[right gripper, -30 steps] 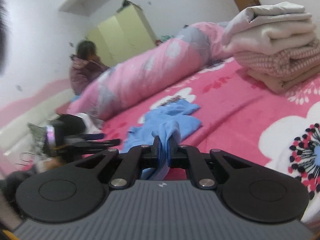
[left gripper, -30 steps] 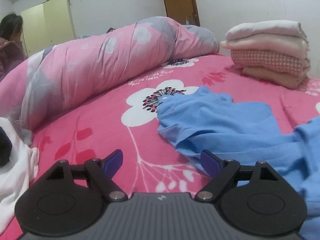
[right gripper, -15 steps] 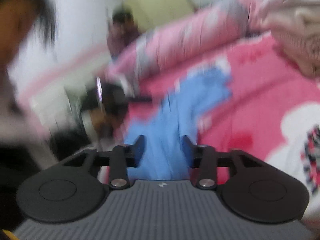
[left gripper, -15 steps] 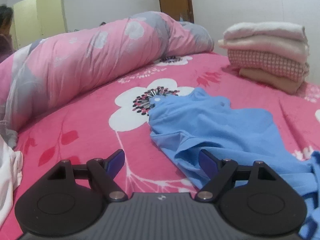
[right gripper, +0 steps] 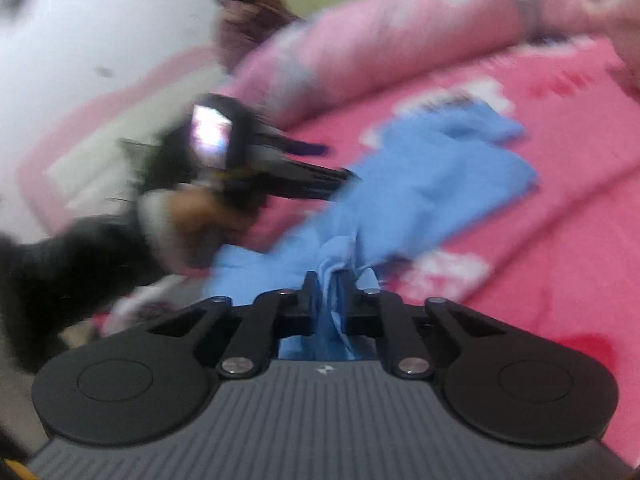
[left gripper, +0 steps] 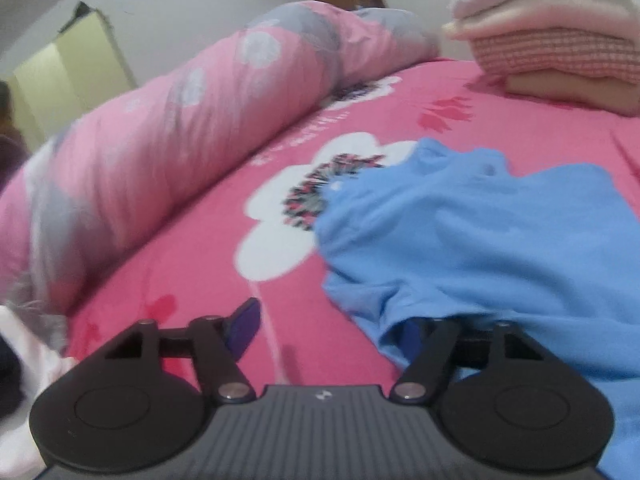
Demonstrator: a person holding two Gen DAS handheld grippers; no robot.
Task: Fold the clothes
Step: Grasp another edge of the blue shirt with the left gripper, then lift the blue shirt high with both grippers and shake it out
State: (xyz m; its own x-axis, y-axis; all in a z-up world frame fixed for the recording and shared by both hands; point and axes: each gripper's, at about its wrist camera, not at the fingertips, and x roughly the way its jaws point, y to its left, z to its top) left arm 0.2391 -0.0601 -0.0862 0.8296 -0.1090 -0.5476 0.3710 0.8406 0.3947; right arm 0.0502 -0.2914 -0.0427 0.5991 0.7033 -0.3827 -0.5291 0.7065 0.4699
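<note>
A light blue shirt (left gripper: 488,224) lies crumpled on the pink flowered bed sheet (left gripper: 208,248). My left gripper (left gripper: 328,322) is open at the shirt's near left edge; its right finger is under a fold of blue cloth, its left fingertip (left gripper: 244,322) is bare over the sheet. In the blurred right wrist view my right gripper (right gripper: 330,284) is shut on a bunch of the blue shirt (right gripper: 432,184). The left gripper (right gripper: 304,178) also shows there, reaching to the shirt's left side.
A rolled pink and grey duvet (left gripper: 192,120) lies along the far side of the bed. A stack of folded clothes (left gripper: 560,32) stands at the back right. White cloth (left gripper: 24,368) lies at the left edge. A person (right gripper: 256,4) sits beyond the bed.
My right gripper opened about half a second ago and is now shut on the shirt again. My left gripper has moved forward and right, its right finger slipping under the shirt's edge.
</note>
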